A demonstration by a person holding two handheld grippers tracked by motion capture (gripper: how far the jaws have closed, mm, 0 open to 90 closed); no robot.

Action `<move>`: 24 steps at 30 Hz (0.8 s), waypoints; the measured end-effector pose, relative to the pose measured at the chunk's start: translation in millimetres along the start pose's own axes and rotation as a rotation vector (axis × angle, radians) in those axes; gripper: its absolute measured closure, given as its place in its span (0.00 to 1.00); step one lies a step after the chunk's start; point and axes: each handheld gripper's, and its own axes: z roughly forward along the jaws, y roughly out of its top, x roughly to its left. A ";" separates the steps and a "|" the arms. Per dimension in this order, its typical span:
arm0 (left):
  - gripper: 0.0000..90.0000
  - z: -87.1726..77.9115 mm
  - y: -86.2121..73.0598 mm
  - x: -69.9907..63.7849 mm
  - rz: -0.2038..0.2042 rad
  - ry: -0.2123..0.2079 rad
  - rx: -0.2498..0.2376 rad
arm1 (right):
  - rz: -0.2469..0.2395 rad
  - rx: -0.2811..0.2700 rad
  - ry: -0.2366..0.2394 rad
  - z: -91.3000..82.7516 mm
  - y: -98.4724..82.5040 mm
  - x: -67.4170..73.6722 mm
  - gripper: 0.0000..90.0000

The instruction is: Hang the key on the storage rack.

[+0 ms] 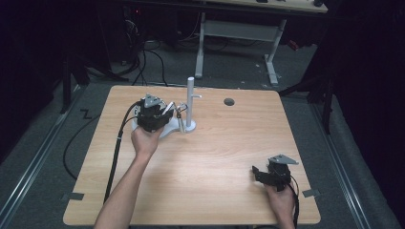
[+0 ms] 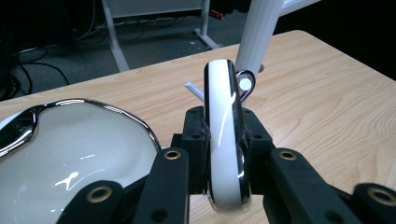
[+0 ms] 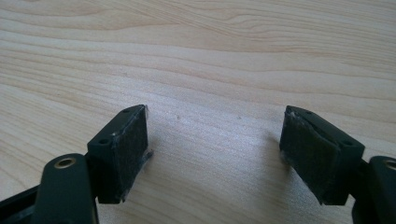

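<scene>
Left gripper (image 2: 224, 154): the jaws are pinching a white band with chrome edges (image 2: 224, 135), held on edge between the two black pads. In the left gripper view the band rises upright out of the pads and curves away at its top; a small chrome ring with a pale round face (image 2: 244, 83) sits just behind that top end, its nature unclear. Beside the band, on the near left of that view, lies a glossy white dish with a chrome rim (image 2: 74, 149), resting on the desk (image 2: 327, 116). Beyond the band stands a white post (image 2: 259, 32), with a thin white arm projecting near its foot.

In the high view the left gripper (image 1: 165, 113) is over the far left part of the desk, held by the left hand (image 1: 144, 140), directly above the white dish (image 1: 169, 131) and just beside the upright white stand (image 1: 190, 102) on its round base.

Right gripper (image 3: 215, 154): the jaws are spread wide, with bare wood grain of the desk between the pads and nothing held. In the high view it (image 1: 258, 172) rests low at the near right corner of the desk, well apart from the dish and stand, held by the right hand (image 1: 281, 200).
</scene>
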 end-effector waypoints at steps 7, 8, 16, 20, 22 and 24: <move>0.84 4.8 -4.1 -2.1 0.008 0.003 0.020 | 0.000 0.000 0.000 0.0 0.0 0.0 0.26; 0.84 4.8 -4.1 -2.1 0.008 0.003 0.020 | 0.000 0.000 0.000 0.0 0.0 0.0 0.26; 0.84 13.9 -8.9 -5.3 0.005 -0.007 0.052 | 0.000 0.000 0.000 0.0 0.0 0.0 0.26; 0.84 18.9 -12.3 -7.4 0.017 -0.006 0.075 | 0.000 0.000 0.000 0.0 0.0 0.0 0.26; 0.84 21.2 -15.1 -7.8 0.020 -0.006 0.084 | 0.000 0.000 0.000 0.0 0.0 0.0 0.26; 0.84 23.3 -18.3 -7.5 0.017 -0.008 0.093 | 0.000 0.000 0.000 0.0 0.0 0.1 0.26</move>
